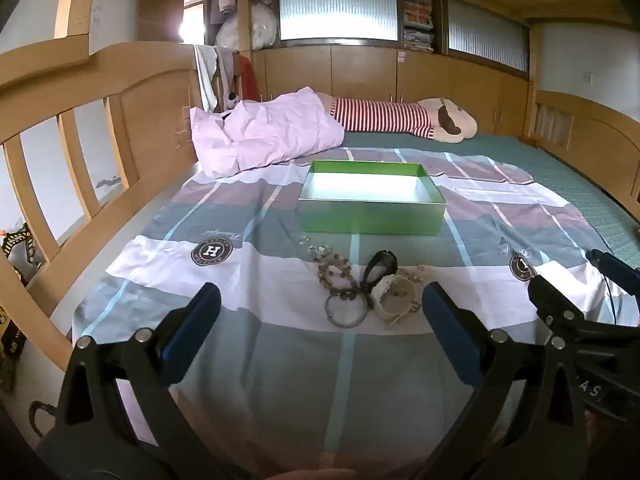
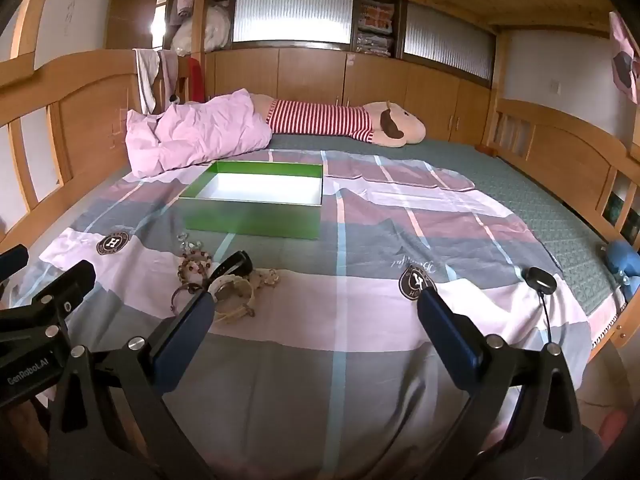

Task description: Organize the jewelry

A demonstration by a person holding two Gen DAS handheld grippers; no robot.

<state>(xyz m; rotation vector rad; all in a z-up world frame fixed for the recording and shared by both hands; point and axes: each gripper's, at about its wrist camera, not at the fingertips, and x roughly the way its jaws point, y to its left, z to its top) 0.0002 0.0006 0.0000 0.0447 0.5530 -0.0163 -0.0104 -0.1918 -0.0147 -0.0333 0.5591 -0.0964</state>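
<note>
A pile of jewelry lies on the plaid sheet: a beaded bracelet (image 1: 335, 270), a black watch (image 1: 380, 266), a cream watch (image 1: 394, 296) and a thin bangle (image 1: 347, 310). An open green box (image 1: 372, 200) with a white inside stands behind the pile. My left gripper (image 1: 320, 308) is open and empty, just short of the pile. My right gripper (image 2: 316, 312) is open and empty, to the right of the pile (image 2: 224, 284), with its left finger overlapping the pile's edge. The box also shows in the right wrist view (image 2: 256, 204).
A pink duvet (image 1: 264, 136) and a striped plush toy (image 1: 404, 118) lie at the bed's far end. Wooden bed rails (image 1: 80, 152) run along both sides. A small black device on a cord (image 2: 541, 280) lies on the sheet at the right. A blue object (image 2: 624, 260) sits at the right bed edge.
</note>
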